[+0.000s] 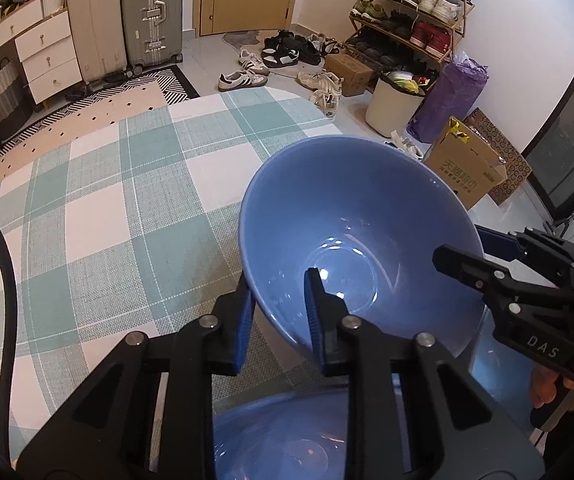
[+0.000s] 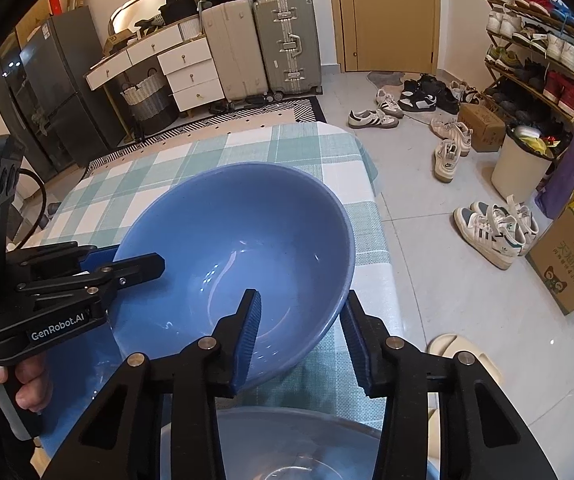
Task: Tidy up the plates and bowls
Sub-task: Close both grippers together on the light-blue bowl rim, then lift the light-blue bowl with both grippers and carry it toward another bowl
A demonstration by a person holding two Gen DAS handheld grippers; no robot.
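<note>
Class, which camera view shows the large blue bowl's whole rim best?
The right wrist view: the blue bowl shows nearly its full rim and inside, with only the near edge behind the fingers. The left wrist view shows the blue bowl tilted, its right and near rim hidden.

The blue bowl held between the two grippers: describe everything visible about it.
The blue bowl is deep and round, glossy like glazed ceramic, plain inside and empty, with light glinting off its bottom. It sits tilted above the green checked tablecloth. The left gripper is shut on its rim, one finger inside and one outside; the right gripper straddles the opposite rim the same way. A second blue dish lies just below, partly hidden.
</note>
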